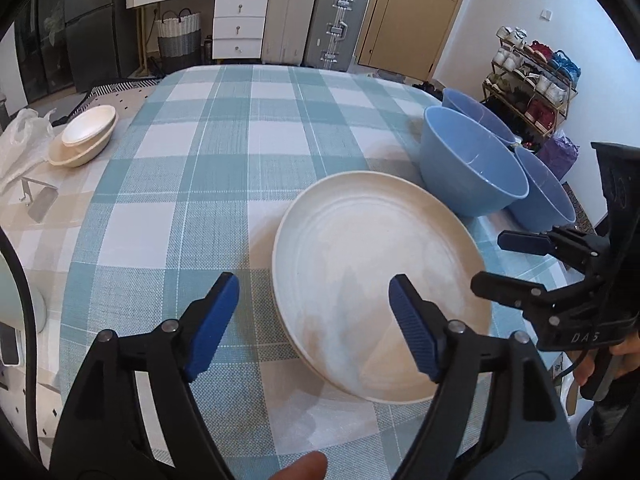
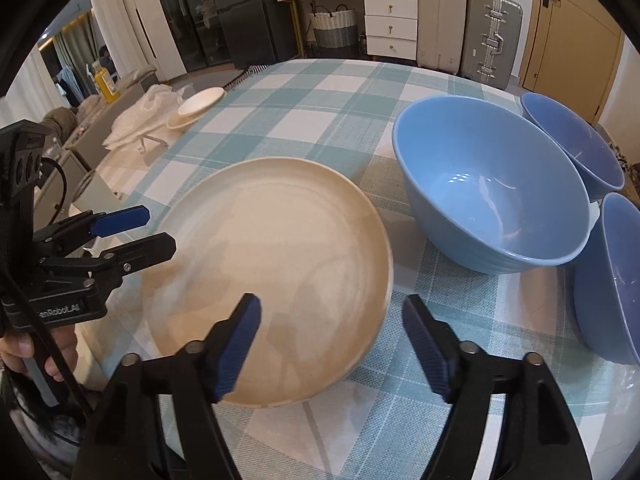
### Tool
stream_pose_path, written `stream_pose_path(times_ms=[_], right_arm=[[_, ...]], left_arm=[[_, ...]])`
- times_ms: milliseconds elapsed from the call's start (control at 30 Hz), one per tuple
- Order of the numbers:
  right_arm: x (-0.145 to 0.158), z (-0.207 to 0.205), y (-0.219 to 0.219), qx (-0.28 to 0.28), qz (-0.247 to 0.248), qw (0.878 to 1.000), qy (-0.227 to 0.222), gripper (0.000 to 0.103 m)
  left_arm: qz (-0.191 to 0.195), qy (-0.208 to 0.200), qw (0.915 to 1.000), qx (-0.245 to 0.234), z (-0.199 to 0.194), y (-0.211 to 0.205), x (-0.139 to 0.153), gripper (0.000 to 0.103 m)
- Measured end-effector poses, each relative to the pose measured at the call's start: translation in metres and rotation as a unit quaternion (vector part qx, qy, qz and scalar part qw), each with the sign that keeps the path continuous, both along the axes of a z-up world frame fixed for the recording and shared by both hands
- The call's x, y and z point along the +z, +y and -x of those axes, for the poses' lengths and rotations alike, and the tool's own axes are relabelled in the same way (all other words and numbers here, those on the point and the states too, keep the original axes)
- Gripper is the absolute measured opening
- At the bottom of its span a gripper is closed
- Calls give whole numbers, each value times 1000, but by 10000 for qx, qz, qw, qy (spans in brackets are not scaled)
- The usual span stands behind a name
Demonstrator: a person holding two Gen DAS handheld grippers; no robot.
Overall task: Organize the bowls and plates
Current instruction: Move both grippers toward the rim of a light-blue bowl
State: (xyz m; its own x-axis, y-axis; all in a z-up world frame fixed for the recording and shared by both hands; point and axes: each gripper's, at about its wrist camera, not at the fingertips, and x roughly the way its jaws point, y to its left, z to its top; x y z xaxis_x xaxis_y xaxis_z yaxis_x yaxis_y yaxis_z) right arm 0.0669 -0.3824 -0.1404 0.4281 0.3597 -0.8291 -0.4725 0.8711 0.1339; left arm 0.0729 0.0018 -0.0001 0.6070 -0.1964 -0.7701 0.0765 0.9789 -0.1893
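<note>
Now my left gripper [image 1: 314, 292] jaws wide apart, nothing clamped; cream plate [image 1: 380, 288] rim passes between pads, contact hard to judge. My right gripper [image 2: 332, 312] same, wide, empty, plate edge under left pad. Plate round, matte, ridged, on woven checked tablecloth [image 1: 200, 160]. Three glossy blue bowls [image 2: 492, 192] at 2 o'clock, outer two cut off. Small cream dishes [image 1: 86, 134] stacked at 10 o'clock.

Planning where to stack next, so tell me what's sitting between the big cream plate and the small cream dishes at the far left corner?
Nothing: only bare checked tablecloth separates the big cream plate from the small cream dishes, clearest in the left wrist view.
</note>
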Motion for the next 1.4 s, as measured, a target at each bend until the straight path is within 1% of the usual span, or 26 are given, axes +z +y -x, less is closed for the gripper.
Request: stream_pose_path(times_ms=[67, 167, 200, 233, 433, 533, 633, 833, 1167, 1300, 1400], right_arm=[[3, 2, -1, 10, -54, 10000, -31, 85], [7, 4, -4, 6, -99, 9999, -91, 94], [9, 5, -5, 14, -117, 9999, -122, 98], [12, 6, -6, 23, -141, 9997, -180, 99], [25, 7, -17, -30, -293, 9991, -299, 100], [35, 8, -25, -114, -344, 9986, -397, 100], [48, 9, -36, -187, -460, 9976, -493, 100], [74, 14, -61, -309, -670, 9948, -705, 100], [109, 24, -108, -503, -845, 9894, -1073, 100], [117, 23, -130, -653, -883, 9876, -1122, 100], [121, 19, -143, -780, -823, 9871, -1127, 100]], left_arm=[[24, -71, 10000, 13, 2, 0, 6, 80], [213, -206, 9996, -41, 6, 0, 12, 101], [252, -258, 9993, -45, 7, 0, 15, 101], [261, -288, 9992, -35, 7, 0, 18, 101], [271, -369, 9989, -78, 12, -4, 25, 101], [190, -401, 9990, -111, 12, -9, 30, 101], [88, -447, 9989, -145, 10, -14, 38, 101], [57, -623, 9978, -217, 6, -25, 58, 101], [96, -732, 9963, -430, -15, -61, 85, 101], [65, -761, 9954, -584, -27, -78, 90, 101], [77, -761, 9949, -657, -36, -88, 95, 101]])
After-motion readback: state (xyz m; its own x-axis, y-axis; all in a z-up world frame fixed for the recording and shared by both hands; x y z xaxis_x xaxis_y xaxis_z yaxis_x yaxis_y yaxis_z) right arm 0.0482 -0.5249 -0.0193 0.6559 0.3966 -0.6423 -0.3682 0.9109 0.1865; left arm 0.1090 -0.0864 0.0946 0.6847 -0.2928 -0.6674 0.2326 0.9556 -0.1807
